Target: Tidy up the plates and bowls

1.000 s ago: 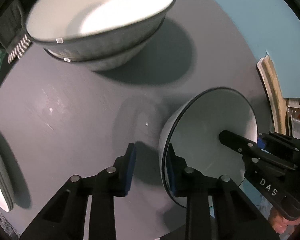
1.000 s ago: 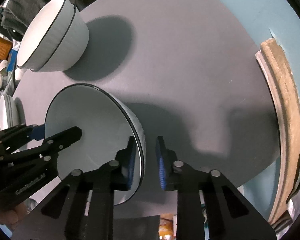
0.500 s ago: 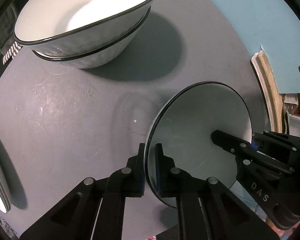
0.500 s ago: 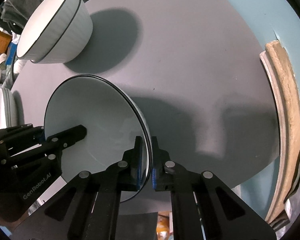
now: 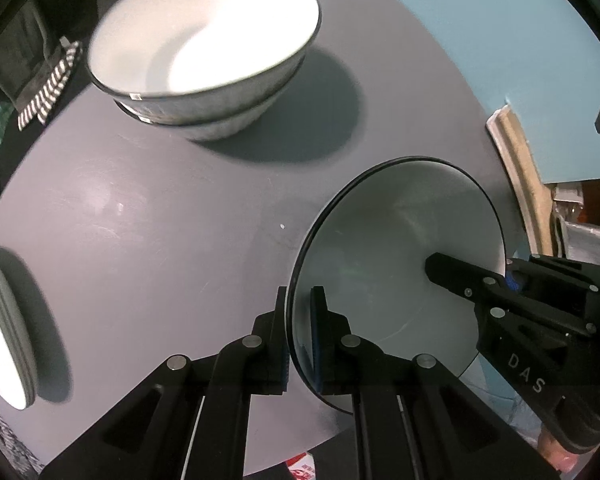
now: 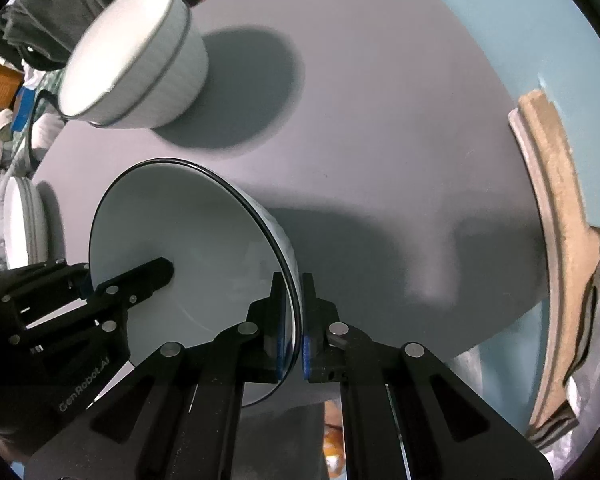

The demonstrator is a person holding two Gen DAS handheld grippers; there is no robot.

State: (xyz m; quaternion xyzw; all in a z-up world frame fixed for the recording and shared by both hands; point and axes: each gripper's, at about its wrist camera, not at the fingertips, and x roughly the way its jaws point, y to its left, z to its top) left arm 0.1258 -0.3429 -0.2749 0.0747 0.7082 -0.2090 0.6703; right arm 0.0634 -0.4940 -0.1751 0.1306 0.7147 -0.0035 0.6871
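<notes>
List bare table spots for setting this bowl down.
Free: the grey table right of the stacked bowls, and the middle strip between them, the plate stack and the held bowl. Crowded: far-left corner.

A: Left gripper (image 5: 299,312): both pads clamped on the near rim of a white, dark-rimmed bowl (image 5: 396,248), one pad inside, one outside.

B: Opposite rim?

A: Right gripper (image 5: 504,276) pinches it, one finger reaching into the bowl. The bowl sits over the right edge of the grey tabletop (image 5: 160,240).

B: Other crockery?

A: Two nested bowls (image 5: 204,44) toward the far edge, blurred, casting a broad shadow. A stack of plates (image 5: 4,332) at the left edge, partly cut off.
</notes>
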